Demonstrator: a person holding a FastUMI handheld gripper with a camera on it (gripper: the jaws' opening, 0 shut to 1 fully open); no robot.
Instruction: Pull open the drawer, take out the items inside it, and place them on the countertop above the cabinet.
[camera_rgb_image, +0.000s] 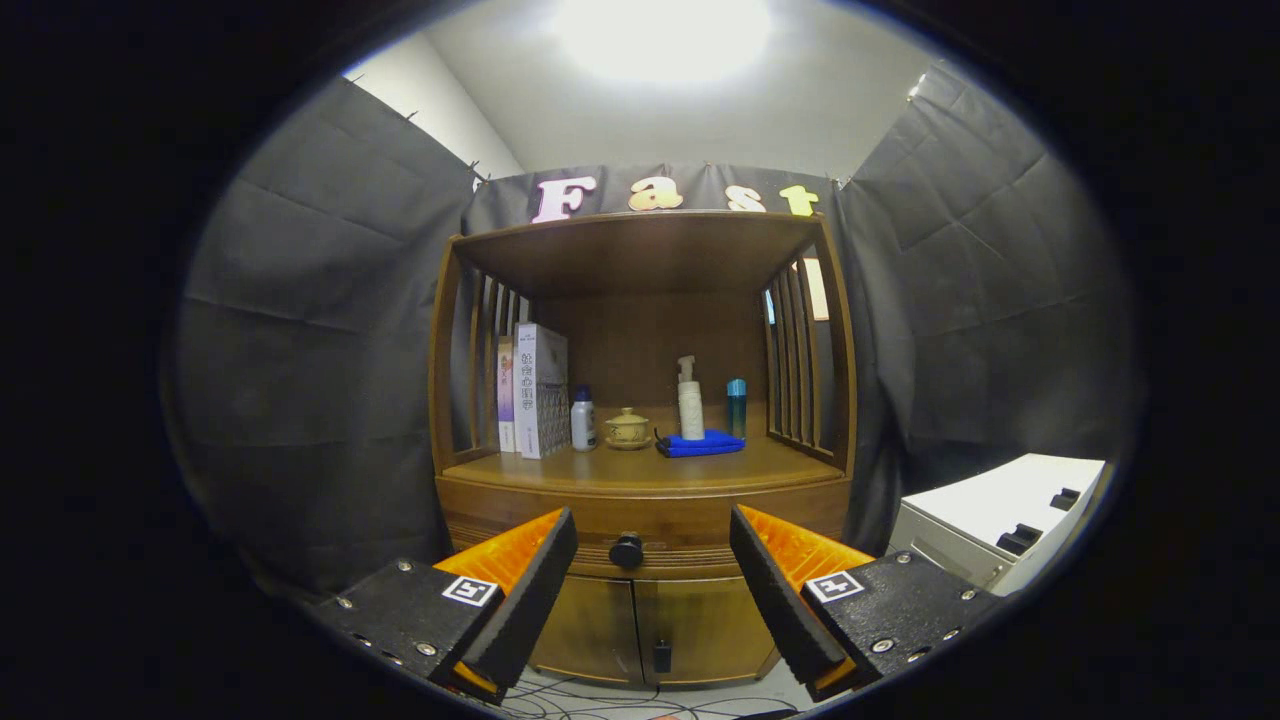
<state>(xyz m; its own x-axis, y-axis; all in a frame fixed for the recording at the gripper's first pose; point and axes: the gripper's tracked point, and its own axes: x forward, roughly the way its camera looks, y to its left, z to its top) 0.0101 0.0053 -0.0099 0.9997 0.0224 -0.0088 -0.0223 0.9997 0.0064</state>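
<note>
Wooden cabinet (640, 450) against black cloth wall; countertop (640, 468) carries books (535, 390), bottles (690, 398), cloth (700, 444). Gripper (652, 560) fingers wide, flanking the closed drawer's knob (626, 550).

wooden countertop (640, 468) with books (535, 390), bottles (690, 400), teacup (627, 428), blue cloth (700, 444)
</note>
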